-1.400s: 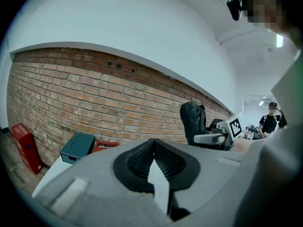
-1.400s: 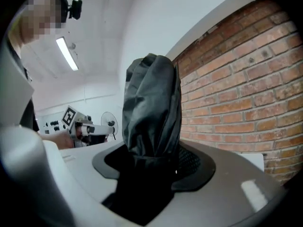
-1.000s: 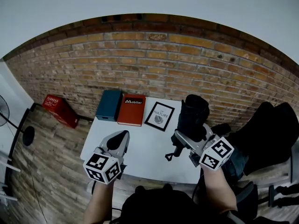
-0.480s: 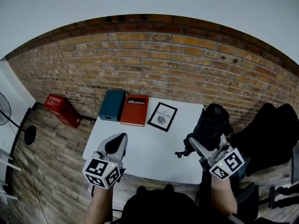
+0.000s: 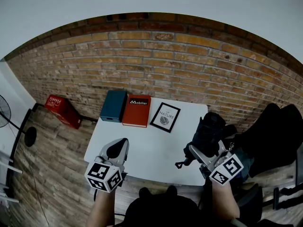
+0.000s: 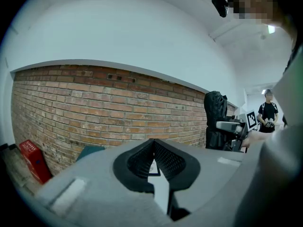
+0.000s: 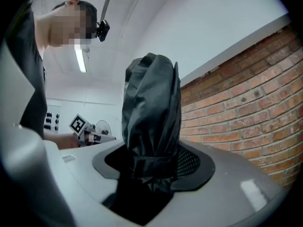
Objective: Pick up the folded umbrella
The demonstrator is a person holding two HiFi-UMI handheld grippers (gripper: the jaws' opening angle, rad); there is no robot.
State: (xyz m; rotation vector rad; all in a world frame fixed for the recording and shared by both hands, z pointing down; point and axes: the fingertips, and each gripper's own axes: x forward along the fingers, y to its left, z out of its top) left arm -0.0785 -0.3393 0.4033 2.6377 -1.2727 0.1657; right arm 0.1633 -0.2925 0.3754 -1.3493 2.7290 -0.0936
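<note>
We saw box [image 5: 113, 106], book [image 5: 136, 110] and framed picture [image 5: 164, 117] lined left to right along the table's [image 5: 147, 150] far edge, the folded umbrella [image 5: 208, 131] at its right side.

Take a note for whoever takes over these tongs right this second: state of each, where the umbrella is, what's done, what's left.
Left tongs: shut, empty, over the near left part of the white table.
Right tongs: shut on the folded umbrella, which stands upright in them at the table's right edge.
Done: umbrella gripped and, it seems, lifted off the table.
Left: check its lower end hangs clear, and keep the grip firm.
</note>
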